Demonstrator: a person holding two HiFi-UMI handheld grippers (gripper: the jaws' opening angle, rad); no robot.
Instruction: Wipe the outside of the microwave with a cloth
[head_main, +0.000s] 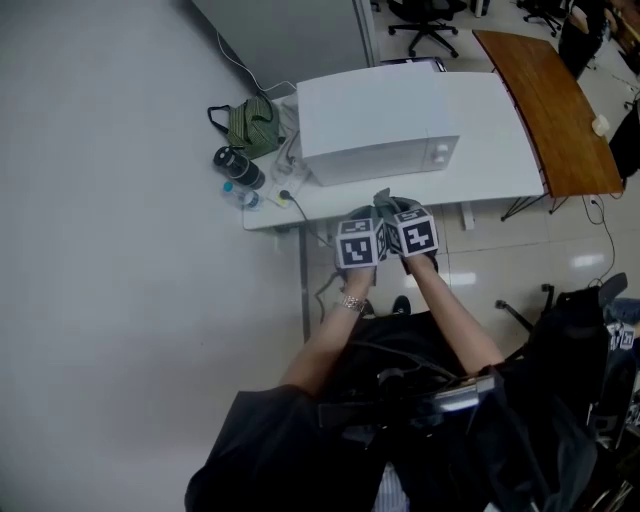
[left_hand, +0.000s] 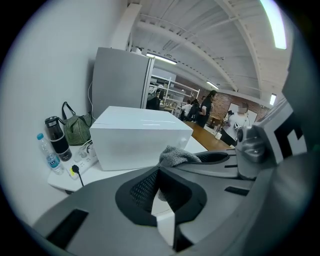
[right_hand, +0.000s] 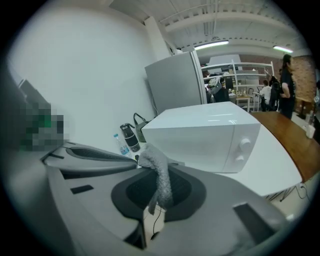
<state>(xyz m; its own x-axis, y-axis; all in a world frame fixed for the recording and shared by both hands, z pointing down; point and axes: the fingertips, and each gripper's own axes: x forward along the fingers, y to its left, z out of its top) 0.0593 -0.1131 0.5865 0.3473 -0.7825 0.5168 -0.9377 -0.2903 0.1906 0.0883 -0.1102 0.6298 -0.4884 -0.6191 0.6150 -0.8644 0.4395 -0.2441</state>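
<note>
The white microwave (head_main: 375, 125) stands on a white table (head_main: 500, 150), its dials at the right front (right_hand: 243, 145). Both grippers are held close together in front of the table's near edge, just below the microwave's front. A small grey cloth (head_main: 385, 202) is bunched between their tips. My left gripper (head_main: 372, 215) (left_hand: 160, 172) looks shut on one end of the cloth (left_hand: 177, 156). My right gripper (head_main: 400, 212) (right_hand: 159, 175) is shut on the other end, and the cloth (right_hand: 160, 180) hangs down between its pads. The cloth is apart from the microwave.
Left of the microwave lie a green bag (head_main: 253, 125), a black flask (head_main: 238, 167), a water bottle (head_main: 243, 197) and a power strip with a cable (left_hand: 80, 167). A grey cabinet (head_main: 290, 35) stands behind. A wooden table (head_main: 555, 110) is at the right, a wall at the left.
</note>
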